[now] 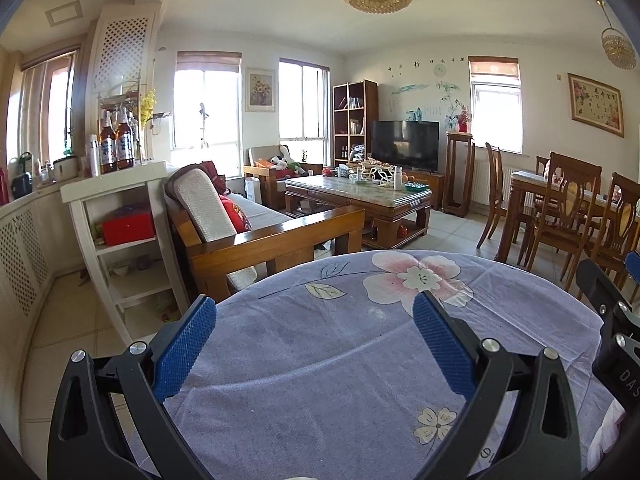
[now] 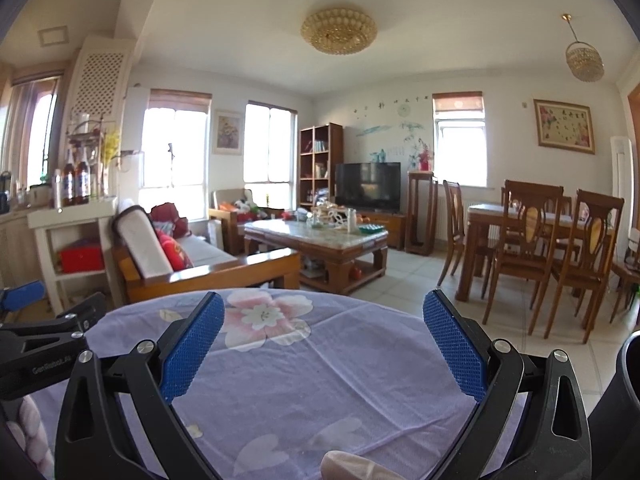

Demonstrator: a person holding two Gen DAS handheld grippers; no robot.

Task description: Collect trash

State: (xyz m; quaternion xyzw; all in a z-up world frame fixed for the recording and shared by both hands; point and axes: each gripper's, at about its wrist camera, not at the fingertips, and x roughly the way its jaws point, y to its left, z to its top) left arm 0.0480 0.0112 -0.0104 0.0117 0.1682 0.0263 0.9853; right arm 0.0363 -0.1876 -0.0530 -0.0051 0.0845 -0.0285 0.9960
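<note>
A: What covers the near surface (image 1: 340, 360)?
B: A lilac cloth (image 2: 320, 360) printed with pink and white flowers.

A: And beyond it?
B: A wooden sofa (image 1: 260, 236) with a red cushion (image 1: 234, 212), then a coffee table (image 1: 356, 200) crowded with small items. A dark television (image 1: 405, 145) stands at the far wall beside a bookshelf (image 1: 354, 120).

A: On the left?
B: A white shelf unit (image 1: 120, 240) holding a red box (image 1: 128, 226), with two bottles (image 1: 116, 142) on top.

A: On the right?
B: A dining table (image 2: 536, 220) ringed by wooden chairs (image 2: 580, 256). A gold ceiling lamp (image 2: 338, 31) hangs overhead.
</note>
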